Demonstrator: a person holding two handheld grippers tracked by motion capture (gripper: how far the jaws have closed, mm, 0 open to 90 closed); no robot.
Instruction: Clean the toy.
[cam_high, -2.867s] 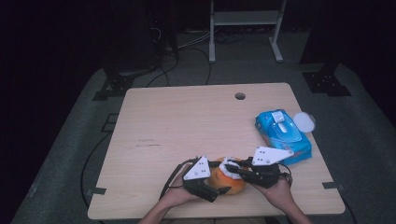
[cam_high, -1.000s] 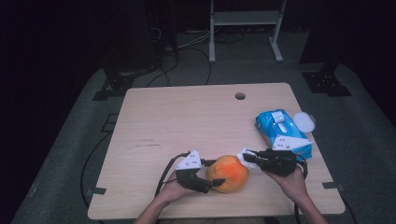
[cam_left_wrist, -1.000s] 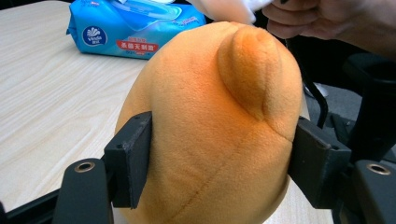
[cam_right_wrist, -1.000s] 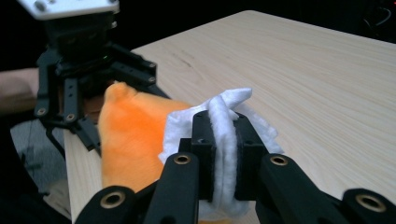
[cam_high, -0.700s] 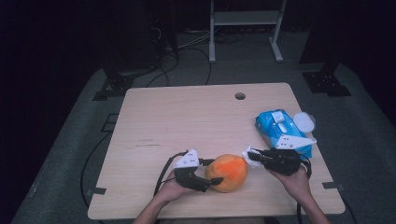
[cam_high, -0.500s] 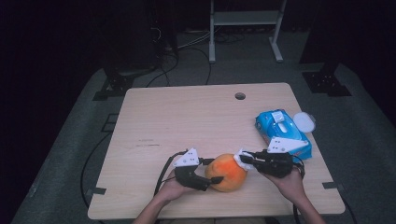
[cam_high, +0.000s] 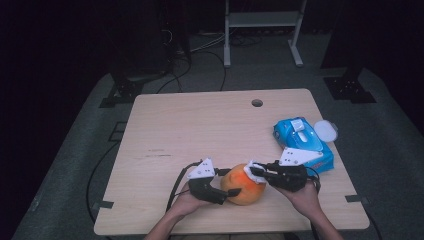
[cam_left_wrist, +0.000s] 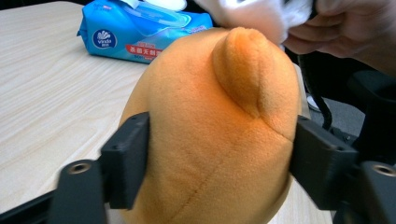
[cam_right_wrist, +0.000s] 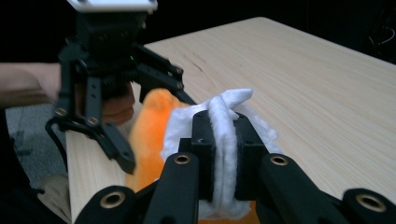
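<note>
We see an orange plush toy (cam_high: 243, 184) resting on the near edge of the wooden table (cam_high: 200, 130), between the person's two hands. The left gripper (cam_high: 220, 192) has its black jaws on either side of the toy; in the left gripper view both pads lie against the plush (cam_left_wrist: 215, 135), one on each flank, and these jaws have just been opening, with the toy between them and contact not yet lost. The right gripper (cam_high: 256, 172) comes in from the other side with its jaws clamped together on a folded white wipe (cam_right_wrist: 224, 135), and we find that wipe (cam_high: 256, 171) lying against the top of the toy in the high view. Farther back on the right side of the table sits a blue pack of wet wipes (cam_high: 302, 145), well apart from the toy, with a white round lid (cam_high: 325, 130) just beside its far corner
</note>
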